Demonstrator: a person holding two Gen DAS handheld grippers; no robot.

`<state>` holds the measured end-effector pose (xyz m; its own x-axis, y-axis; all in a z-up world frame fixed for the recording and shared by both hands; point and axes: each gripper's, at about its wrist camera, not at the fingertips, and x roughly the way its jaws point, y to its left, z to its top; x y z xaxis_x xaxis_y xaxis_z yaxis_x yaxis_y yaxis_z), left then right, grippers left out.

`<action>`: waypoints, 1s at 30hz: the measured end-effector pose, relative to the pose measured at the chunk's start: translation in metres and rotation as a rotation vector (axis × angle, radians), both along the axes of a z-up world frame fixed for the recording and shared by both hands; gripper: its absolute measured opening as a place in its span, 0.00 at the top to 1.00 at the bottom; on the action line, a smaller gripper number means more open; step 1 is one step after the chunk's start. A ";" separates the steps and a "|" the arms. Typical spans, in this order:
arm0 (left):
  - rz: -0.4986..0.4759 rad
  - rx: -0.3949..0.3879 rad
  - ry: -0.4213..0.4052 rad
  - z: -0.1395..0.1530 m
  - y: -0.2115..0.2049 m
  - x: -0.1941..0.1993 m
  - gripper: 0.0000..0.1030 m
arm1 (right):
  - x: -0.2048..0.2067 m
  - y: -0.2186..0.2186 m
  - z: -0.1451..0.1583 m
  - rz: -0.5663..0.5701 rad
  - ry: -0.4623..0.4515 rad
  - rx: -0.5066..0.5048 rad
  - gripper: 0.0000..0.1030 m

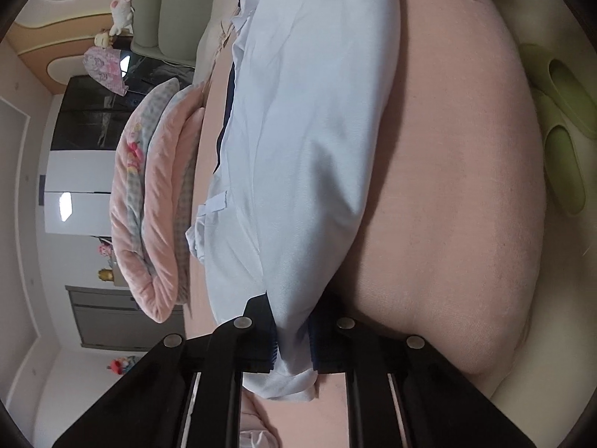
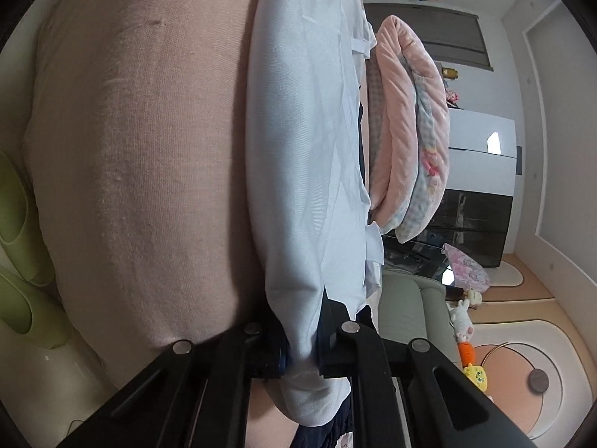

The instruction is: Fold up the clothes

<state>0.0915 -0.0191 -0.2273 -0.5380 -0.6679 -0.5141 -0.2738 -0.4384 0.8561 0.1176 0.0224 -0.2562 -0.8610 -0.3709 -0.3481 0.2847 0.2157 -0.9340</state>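
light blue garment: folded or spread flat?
Neither cleanly: the light blue garment is stretched taut between left gripper and right gripper, both clamped on it. Layer count: cannot tell.

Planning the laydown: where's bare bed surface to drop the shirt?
Free: the pink sheet between the light blue garment and the bed edge by the green slippers. Crowded: the far side, where the folded pink quilt sits close against the garment.
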 end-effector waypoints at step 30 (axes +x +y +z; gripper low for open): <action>0.005 0.284 -0.254 0.043 -0.015 -0.027 0.88 | -0.029 -0.005 0.046 0.153 -0.348 0.390 0.88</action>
<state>0.0647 -0.0345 -0.1839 -0.3671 -0.4818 -0.7957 -0.4589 -0.6503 0.6054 0.0884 0.0174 -0.2106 -0.6164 -0.2690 -0.7401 0.5013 0.5907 -0.6323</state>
